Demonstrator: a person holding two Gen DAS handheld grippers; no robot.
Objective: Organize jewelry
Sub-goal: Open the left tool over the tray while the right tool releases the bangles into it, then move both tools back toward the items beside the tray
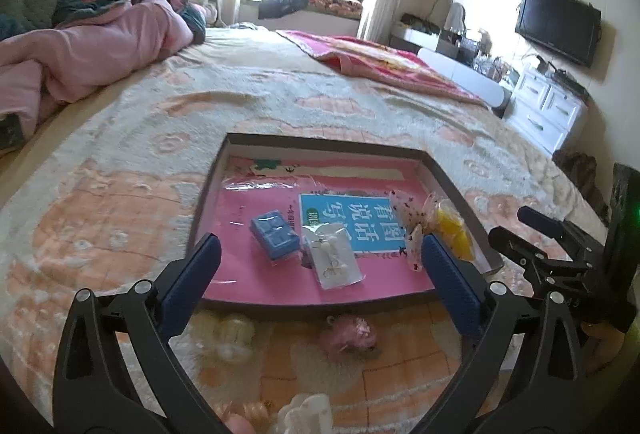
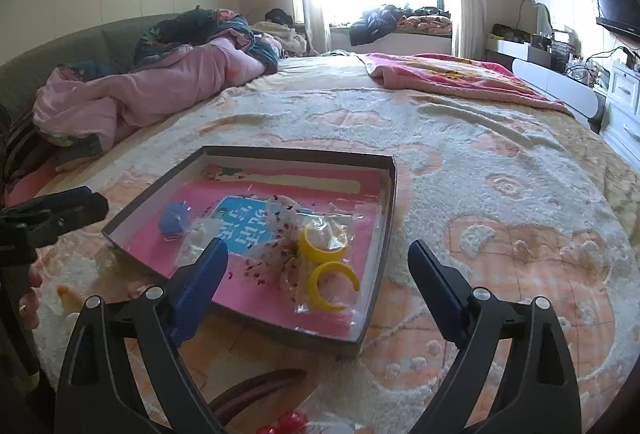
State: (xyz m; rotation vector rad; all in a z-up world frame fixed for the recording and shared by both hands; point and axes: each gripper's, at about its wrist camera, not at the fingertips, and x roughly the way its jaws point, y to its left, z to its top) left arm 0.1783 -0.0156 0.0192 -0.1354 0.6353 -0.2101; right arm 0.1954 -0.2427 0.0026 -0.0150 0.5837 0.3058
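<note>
Both tongs spread wide, nothing pinched: left gripper (image 1: 320, 254) over the near edge of the shallow box (image 1: 320, 147), pink hair tie (image 1: 350, 334) and pale beads (image 1: 234, 334) on the blanket (image 1: 120, 193) just under it. Right gripper (image 2: 318, 256) hangs at the box's near corner. Beyond the left fingertips, inside the box: bagged earrings (image 1: 334, 260), blue case (image 1: 276, 236); ahead of the right ones, yellow bangles (image 2: 330, 262) in a bag
</note>
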